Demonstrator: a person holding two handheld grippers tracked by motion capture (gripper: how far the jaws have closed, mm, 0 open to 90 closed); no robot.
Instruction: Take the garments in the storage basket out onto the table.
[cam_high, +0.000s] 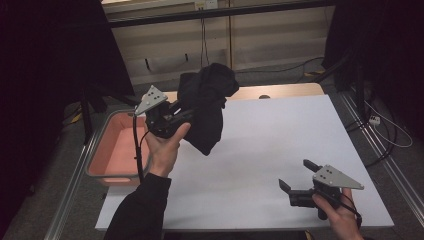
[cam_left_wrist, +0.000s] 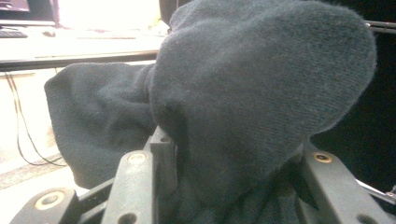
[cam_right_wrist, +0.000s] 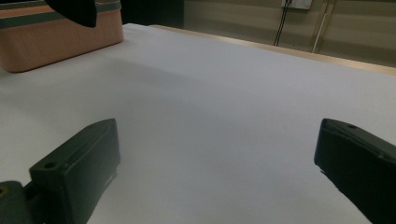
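Left gripper (cam_high: 187, 114), upper left of centre, is clamped on a black cloth (cam_high: 207, 102), which hangs above the table (cam_high: 260, 145). Right gripper (cam_high: 295, 175), lower right, gapes wide, holding nothing.

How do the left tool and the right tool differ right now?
The left tool is raised off the table and shut on the black garment; the right tool sits low over the white table, open, with nothing between its jaws. Both are hand-held with grey plates on top.

White-topped table (cam_high: 260, 145), wooden strip along its far edge, pink bin (cam_high: 114, 150) at its left side
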